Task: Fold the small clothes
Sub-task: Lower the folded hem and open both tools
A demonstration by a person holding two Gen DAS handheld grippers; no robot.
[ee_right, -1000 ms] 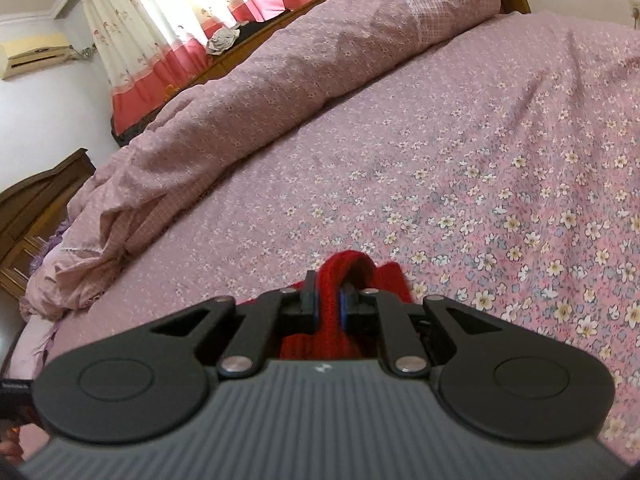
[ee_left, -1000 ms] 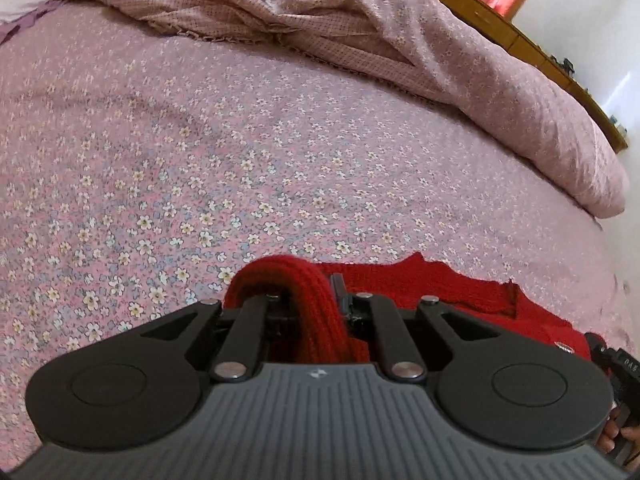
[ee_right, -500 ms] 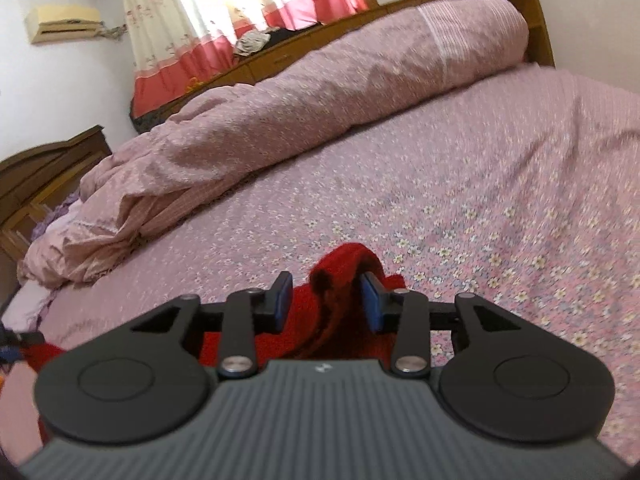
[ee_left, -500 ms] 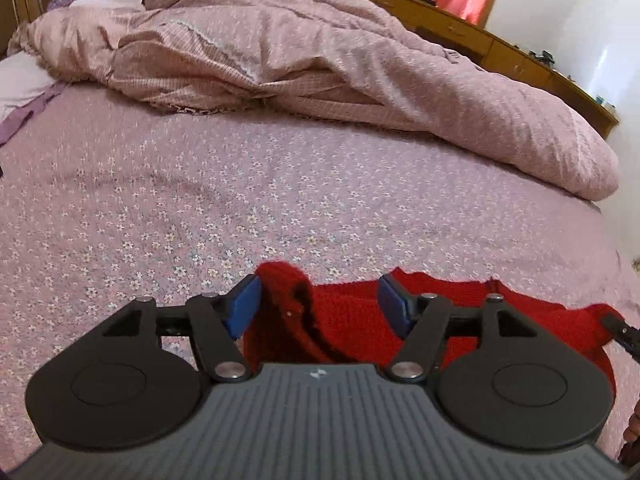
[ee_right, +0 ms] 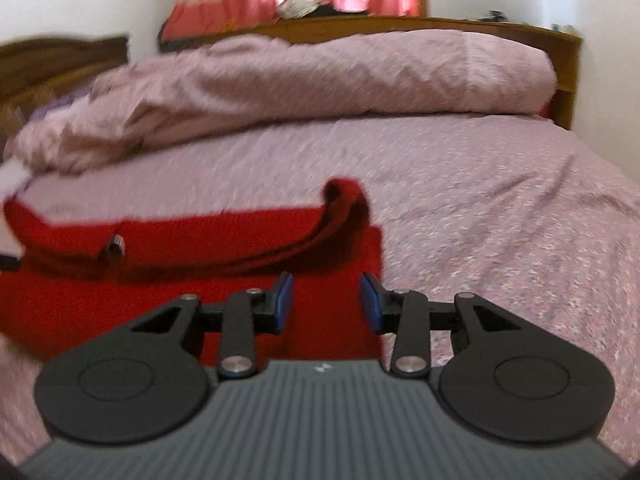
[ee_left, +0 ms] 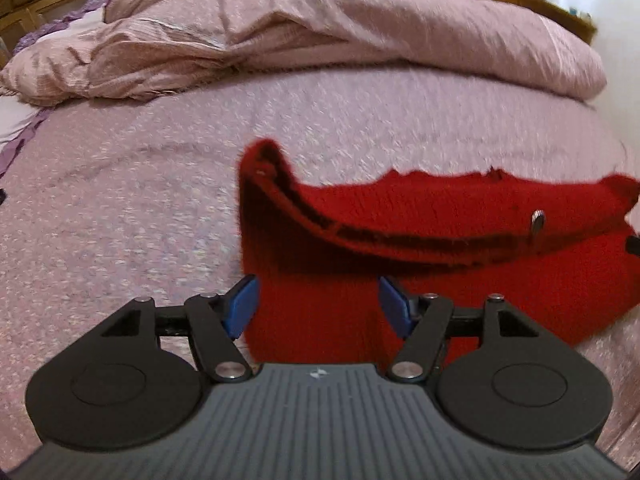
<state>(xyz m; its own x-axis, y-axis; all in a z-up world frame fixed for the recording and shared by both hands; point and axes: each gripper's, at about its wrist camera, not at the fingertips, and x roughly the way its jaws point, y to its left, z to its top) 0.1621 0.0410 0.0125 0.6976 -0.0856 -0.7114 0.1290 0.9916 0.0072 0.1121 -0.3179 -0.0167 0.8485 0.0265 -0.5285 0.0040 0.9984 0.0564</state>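
Both views show a red knitted garment (ee_left: pixel 460 240) lying on the flower-print bedsheet (ee_left: pixel 120 220), lower centre to right edge in the left wrist view, lower left to centre in the right wrist view. Left gripper (ee_left: pixel 318 306): jaws have just been opening, now spread wide, blue pads (ee_left: pixel 240 306) clear of the knit; red fabric fills the gap behind them but nothing is pinched. Right gripper (ee_right: pixel 326 302): jaws likewise just opened, narrower gap, pads not pressing, garment released. Garment appears doubled over: a ribbed edge band runs across it over a lower layer, with one corner standing up in a peak at frame centre in each view. A small button (ee_left: pixel 538 220) shows at right. Judgement: one fold is laid and let go; edges look uneven, so smoothing and probably a further fold remain. Rumpled quilt (ee_right: pixel 320 80) across the upper frame, untouched. Frames blurred; finer detail unreadable.
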